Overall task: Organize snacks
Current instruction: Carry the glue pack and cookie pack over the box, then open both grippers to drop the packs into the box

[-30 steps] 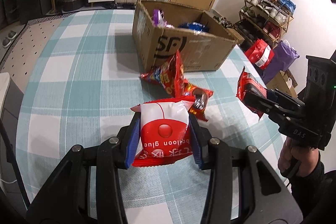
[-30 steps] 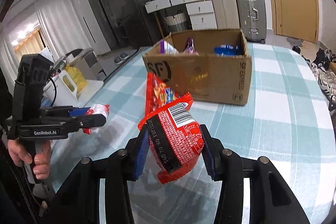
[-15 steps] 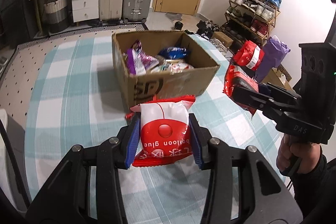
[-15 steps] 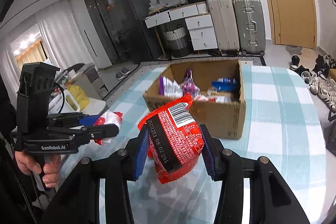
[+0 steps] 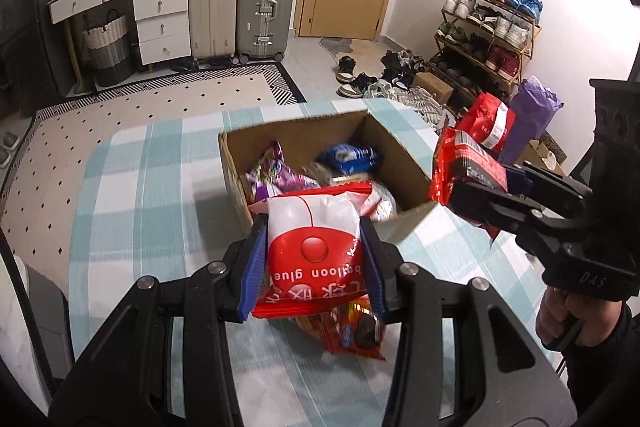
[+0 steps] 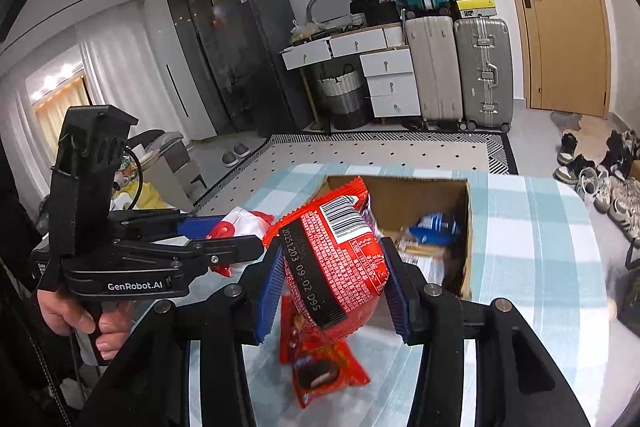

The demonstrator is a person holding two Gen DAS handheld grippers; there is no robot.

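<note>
The left tongs (image 5: 314, 259) are clamped on a red-and-white plastic snack packet printed with a red button shape (image 5: 314, 247), held clear above the table with the pale blue-and-white checked cloth (image 5: 132, 203). The right tongs (image 6: 334, 281) are clamped on a puffy red foil snack bag bearing a white barcode label (image 6: 336, 259), also held in the air. Both packets sit near the front edge of the open brown cardboard box (image 5: 394, 147), which stands on the table and already contains a purple packet (image 5: 276, 179) and a blue packet (image 5: 348, 157) among others. One red cookie packet showing dark sandwich biscuits (image 6: 320, 367) lies flat on the cloth below the tongs, outside the box. A hand (image 6: 80, 315) grips the left tool's handle.
</note>
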